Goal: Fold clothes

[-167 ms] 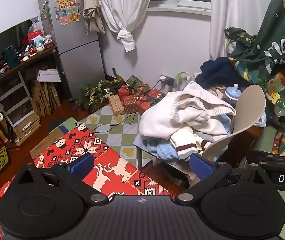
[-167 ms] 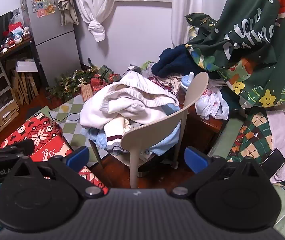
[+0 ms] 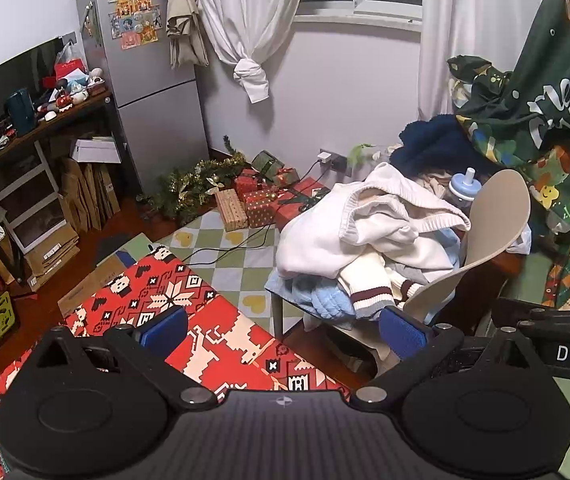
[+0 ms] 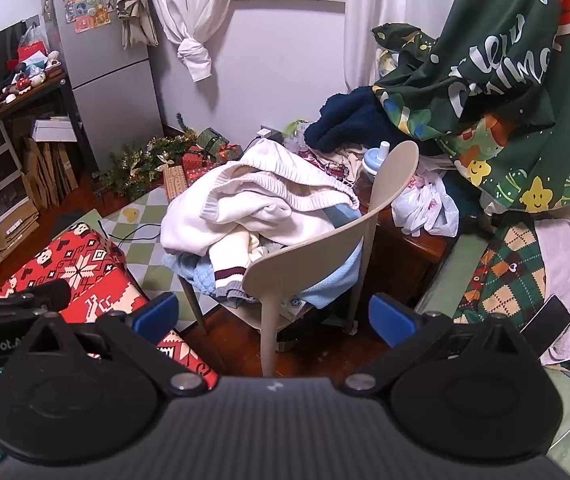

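Two claws, both spread wide, nothing between the blue pads of either.

Left claw (image 3: 283, 330): hangs over the red patterned surface (image 3: 189, 312), tilted downward. Pile of clothes (image 3: 365, 236) lies at about 1 o'clock from it, well apart, untouched.

Right claw (image 4: 273, 314): hangs above the wooden floor, facing the back of the beige chair (image 4: 325, 240). Same pile of clothes (image 4: 261, 204) at about 12 o'clock, beyond the chair back, apart from the pads.

Pile, contents: cream knit sweater (image 3: 385, 212) on top, draped over the heap; cream garment with dark red striped cuffs (image 3: 369, 292) hanging off the seat's front edge; light blue knit (image 3: 325, 300) underneath, spilling over the seat. All heaped on the chair seat, unfolded.

Surroundings: green Christmas blanket (image 4: 505, 92) at 2 o'clock in the right view, hung high; dark blue fleece (image 4: 345, 120) behind the chair; blue-capped bottle (image 4: 375, 160) just beside the chair back's top; wrapped gift boxes (image 3: 261, 200) and tinsel on the floor at 11 o'clock; grey fridge (image 3: 145, 80) in the far left corner.
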`<state>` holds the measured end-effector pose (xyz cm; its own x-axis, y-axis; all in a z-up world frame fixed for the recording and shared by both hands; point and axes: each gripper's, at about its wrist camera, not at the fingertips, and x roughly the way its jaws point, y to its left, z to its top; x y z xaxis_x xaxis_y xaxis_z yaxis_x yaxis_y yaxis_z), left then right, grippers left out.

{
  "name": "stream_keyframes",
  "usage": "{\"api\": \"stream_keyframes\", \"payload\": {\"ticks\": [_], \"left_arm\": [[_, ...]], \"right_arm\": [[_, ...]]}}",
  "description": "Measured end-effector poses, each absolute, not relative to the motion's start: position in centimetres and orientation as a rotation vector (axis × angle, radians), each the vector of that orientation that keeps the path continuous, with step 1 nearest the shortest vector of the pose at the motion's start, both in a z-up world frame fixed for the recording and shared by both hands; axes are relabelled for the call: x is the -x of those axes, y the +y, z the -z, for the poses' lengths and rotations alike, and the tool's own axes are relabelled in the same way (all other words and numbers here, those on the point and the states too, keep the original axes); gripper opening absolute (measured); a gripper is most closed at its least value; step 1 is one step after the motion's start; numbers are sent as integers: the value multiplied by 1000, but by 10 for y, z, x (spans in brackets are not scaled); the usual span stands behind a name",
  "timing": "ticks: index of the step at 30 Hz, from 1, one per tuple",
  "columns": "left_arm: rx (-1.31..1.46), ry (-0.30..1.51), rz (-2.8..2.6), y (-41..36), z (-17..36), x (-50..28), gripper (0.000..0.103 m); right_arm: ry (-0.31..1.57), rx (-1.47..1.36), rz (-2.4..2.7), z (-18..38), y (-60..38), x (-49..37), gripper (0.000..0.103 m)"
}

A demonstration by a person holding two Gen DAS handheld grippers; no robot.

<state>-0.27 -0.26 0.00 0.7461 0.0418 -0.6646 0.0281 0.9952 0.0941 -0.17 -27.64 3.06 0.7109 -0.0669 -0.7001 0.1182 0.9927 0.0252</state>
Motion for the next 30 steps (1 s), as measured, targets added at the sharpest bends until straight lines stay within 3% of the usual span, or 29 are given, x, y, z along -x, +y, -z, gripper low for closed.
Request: {"api": "stream_keyframes", "payload": {"ticks": [30], "left_arm": [[-97,726,6,5,4,6,103]], "right_arm": [[791,-71,95,-27,-276,-4,103]]}}
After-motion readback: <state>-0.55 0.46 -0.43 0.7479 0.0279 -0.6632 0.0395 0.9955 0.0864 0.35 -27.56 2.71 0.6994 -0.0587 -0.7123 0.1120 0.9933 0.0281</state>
